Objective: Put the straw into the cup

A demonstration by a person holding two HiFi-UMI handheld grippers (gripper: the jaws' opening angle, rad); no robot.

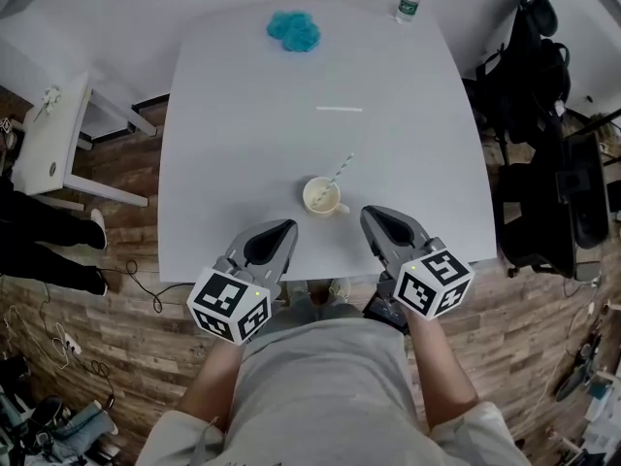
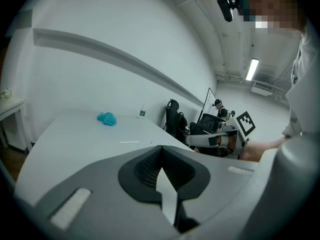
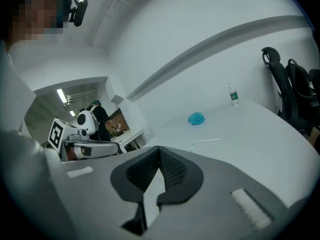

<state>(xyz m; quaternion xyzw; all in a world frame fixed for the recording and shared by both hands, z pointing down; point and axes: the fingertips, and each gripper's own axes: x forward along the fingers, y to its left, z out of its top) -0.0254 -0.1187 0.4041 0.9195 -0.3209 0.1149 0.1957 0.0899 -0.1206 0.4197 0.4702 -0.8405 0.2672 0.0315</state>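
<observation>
A cream cup (image 1: 322,197) stands near the front of the white table (image 1: 233,144). A striped straw (image 1: 343,169) sits in it, leaning up and to the right. A thin white stick-like piece (image 1: 340,109) lies flat further back; it also shows in the left gripper view (image 2: 129,142) and the right gripper view (image 3: 206,141). My left gripper (image 1: 288,224) is held at the table's front edge, left of the cup, shut and empty. My right gripper (image 1: 369,214) is just right of the cup, also shut and empty. In each gripper view the jaws meet at the tip (image 2: 161,148) (image 3: 159,148).
A blue cloth (image 1: 293,30) lies at the back of the table and a water bottle (image 1: 410,0) stands at the back right corner. Black chairs (image 1: 534,56) stand to the right, a small white side table (image 1: 49,134) to the left.
</observation>
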